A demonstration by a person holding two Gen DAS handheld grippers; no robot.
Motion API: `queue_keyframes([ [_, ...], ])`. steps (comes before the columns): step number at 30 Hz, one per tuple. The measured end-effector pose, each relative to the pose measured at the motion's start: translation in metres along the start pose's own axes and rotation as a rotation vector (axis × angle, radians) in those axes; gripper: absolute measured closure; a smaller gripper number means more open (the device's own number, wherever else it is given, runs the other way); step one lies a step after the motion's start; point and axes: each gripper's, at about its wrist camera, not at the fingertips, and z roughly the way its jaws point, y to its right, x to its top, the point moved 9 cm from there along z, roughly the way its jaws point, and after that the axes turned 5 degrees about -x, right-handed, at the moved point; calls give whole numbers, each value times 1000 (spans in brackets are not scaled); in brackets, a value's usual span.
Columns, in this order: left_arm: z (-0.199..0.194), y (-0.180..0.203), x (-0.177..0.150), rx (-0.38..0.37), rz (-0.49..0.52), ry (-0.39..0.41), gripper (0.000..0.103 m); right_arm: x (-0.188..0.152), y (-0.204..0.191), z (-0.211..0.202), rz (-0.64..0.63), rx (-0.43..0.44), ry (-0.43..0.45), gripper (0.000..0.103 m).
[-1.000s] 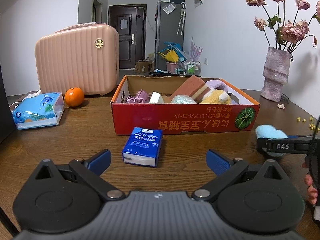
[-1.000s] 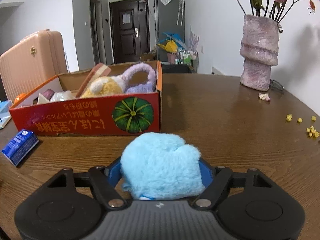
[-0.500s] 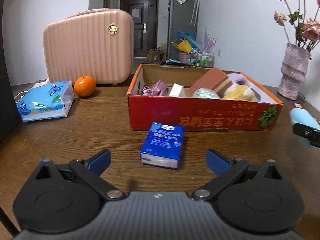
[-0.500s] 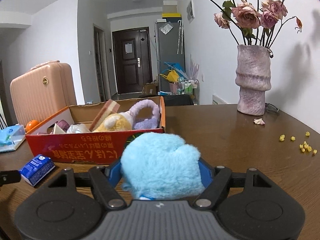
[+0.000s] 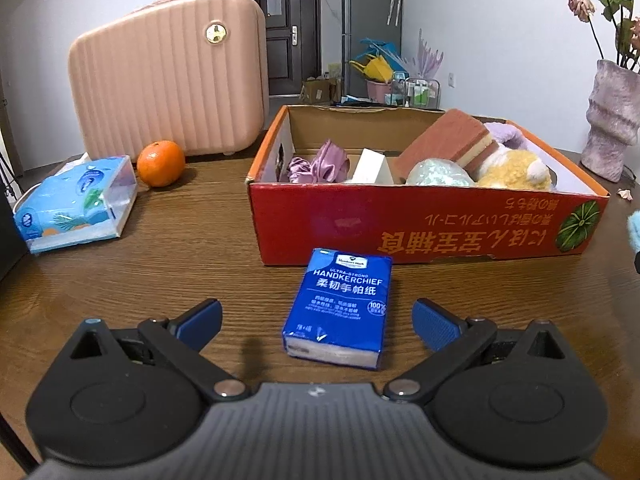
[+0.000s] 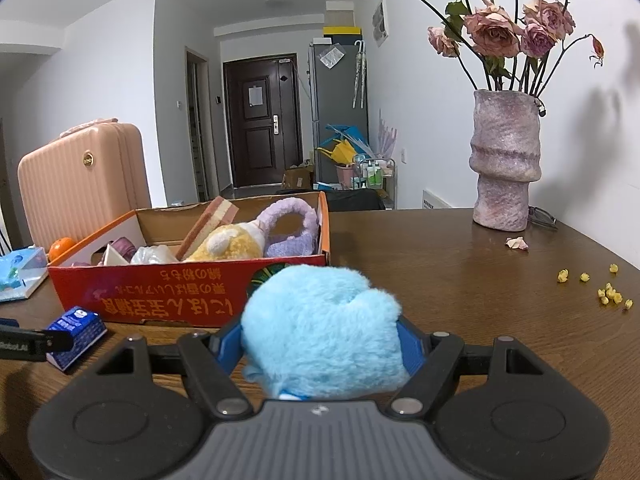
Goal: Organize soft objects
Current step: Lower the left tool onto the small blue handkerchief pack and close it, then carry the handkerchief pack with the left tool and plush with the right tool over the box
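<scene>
Left wrist view has the left gripper [image 5: 316,320] tipped downward over the wooden table [image 5: 180,248], its blue pads spread wide with the blue handkerchief pack [image 5: 338,308] lying flat on the wood between them, at twelve o'clock from the gripper body and touched by neither pad. In the right wrist view the right gripper [image 6: 320,342] points slightly downward and pinches the fluffy blue plush toy [image 6: 320,328] between its pads, clear of the table, with the red cardboard box [image 6: 172,292] at about eleven o'clock beyond it. Compared with a second ago, the left gripper has slid in so that the handkerchief pack, then off to the left of centre and farther away, now sits close and between the pads; the right gripper has tilted up, so the box looks lower and the vase [image 6: 505,160] of dried roses shows in full, while its grip on the toy is unchanged. The open box holds a purple satin scrunchie [image 5: 320,162] at its left end, then a white block [image 5: 370,168], a pale green bundle [image 5: 438,172], a brown layered sponge [image 5: 444,140] leaning tilted, a yellow plush [image 5: 516,170] and a lilac plush [image 5: 504,132] at the right end. At ten o'clock from the left gripper lie a tissue packet [image 5: 76,202], an orange [image 5: 161,163] and a pink suitcase [image 5: 168,76].
</scene>
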Motion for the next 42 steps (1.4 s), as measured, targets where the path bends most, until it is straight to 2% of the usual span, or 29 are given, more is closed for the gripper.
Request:
queue_keyframes([
  [7,14,5,3,2,27,-17,1,-1,1,3,-1,-12,-6,29],
  [12,19,6,1,-19,24,-37,19,-2,1,5,0,-19,-12,29],
  [17,21,2,-1,-12,6,-49,27,-3,1,5,0,-17,-14,29],
  [19,22,2,-1,-20,7,-56,35,-3,1,5,0,-17,-14,29],
  [21,23,4,-3,-30,14,-62,48,-3,1,5,1,-16,-14,28],
  [22,23,5,-3,-35,16,-60,49,-2,1,6,2,-15,-14,28],
  [32,20,6,-3,-27,24,-43,51,-3,-1,6,-1,-11,-16,28],
  [42,-1,9,6,-14,20,38,51,-1,-2,2,-2,-1,-3,28],
])
